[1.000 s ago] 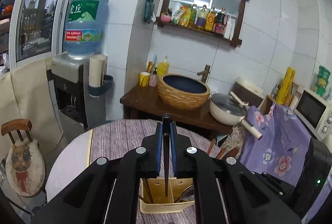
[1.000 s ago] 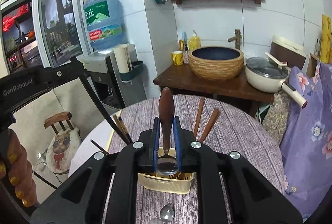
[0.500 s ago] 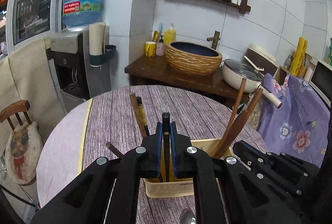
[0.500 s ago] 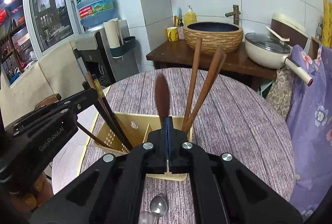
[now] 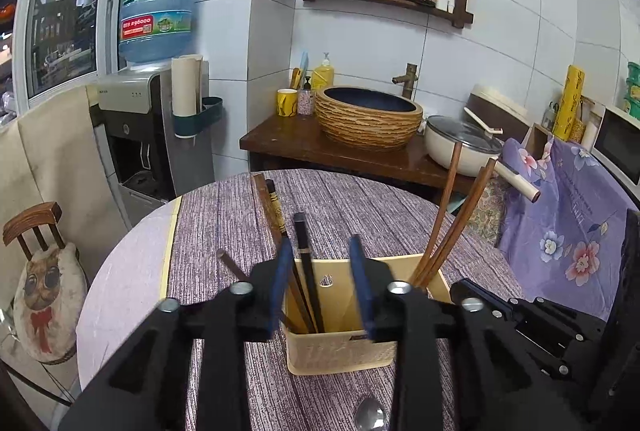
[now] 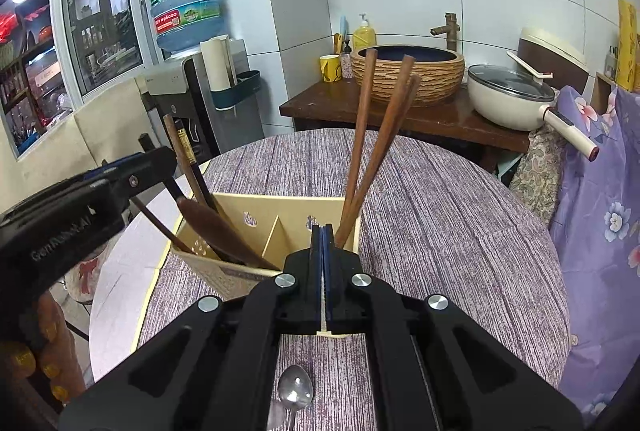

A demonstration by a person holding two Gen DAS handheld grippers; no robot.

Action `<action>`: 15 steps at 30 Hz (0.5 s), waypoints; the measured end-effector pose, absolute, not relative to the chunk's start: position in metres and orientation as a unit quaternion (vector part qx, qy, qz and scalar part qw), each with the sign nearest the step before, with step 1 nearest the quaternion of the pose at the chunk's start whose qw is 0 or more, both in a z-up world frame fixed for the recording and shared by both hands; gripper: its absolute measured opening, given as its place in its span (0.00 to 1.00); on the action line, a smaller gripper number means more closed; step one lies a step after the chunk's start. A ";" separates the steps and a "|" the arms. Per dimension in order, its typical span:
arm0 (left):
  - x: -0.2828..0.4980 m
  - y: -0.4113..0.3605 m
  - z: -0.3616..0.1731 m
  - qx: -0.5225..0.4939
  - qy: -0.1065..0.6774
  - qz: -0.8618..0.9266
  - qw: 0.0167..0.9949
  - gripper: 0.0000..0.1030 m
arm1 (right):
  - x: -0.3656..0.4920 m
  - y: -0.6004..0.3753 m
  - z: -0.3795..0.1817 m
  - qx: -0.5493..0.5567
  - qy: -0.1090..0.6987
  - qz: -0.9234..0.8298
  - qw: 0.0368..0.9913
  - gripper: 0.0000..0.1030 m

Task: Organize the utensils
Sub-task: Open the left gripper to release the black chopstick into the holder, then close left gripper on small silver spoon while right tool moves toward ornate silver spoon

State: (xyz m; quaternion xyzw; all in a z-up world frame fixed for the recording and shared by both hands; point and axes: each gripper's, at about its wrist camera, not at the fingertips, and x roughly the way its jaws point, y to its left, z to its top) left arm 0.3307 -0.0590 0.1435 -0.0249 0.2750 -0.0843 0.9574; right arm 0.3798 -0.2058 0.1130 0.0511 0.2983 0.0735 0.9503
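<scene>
A cream utensil caddy (image 5: 340, 347) (image 6: 224, 271) stands on the round table. Dark chopsticks (image 5: 306, 271) (image 6: 188, 163) and a wooden-handled spoon (image 6: 224, 235) lean in its left compartment. Brown wooden utensils (image 5: 448, 215) (image 6: 380, 135) lean in its right compartment. My left gripper (image 5: 320, 283) is open just above the left compartment, around the black chopstick without gripping it. My right gripper (image 6: 322, 235) is shut and empty over the caddy's near wall. A metal spoon (image 6: 295, 391) (image 5: 370, 413) lies on the table in front of the caddy.
The table carries a purple striped cloth (image 6: 440, 211). Behind it stand a water dispenser (image 5: 148, 119), a wooden counter with a woven basin (image 5: 368, 119) and a white pot (image 5: 460, 147). A floral-covered unit (image 5: 580, 215) is at the right. A small chair (image 5: 36, 271) is at the left.
My left gripper opened and let the black chopstick go into the left compartment. My right gripper released the wooden-handled spoon into the caddy, closed empty, and moved lower over it.
</scene>
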 end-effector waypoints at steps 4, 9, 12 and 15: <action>0.307 -0.050 0.145 -0.034 0.256 -0.089 0.962 0.53 | 0.364 -0.215 0.109 0.049 0.292 0.067 0.953 0.02; 0.278 -0.039 0.132 -0.042 0.250 -0.088 0.963 0.68 | 0.346 -0.230 0.096 0.070 0.298 0.066 0.950 0.47; 0.266 -0.036 0.109 -0.035 0.272 -0.082 0.958 0.69 | 0.334 -0.236 0.082 0.066 0.308 0.043 0.948 0.48; 0.255 -0.037 0.085 -0.023 0.300 -0.085 0.950 0.69 | 0.322 -0.244 0.063 0.071 0.323 0.035 0.943 0.48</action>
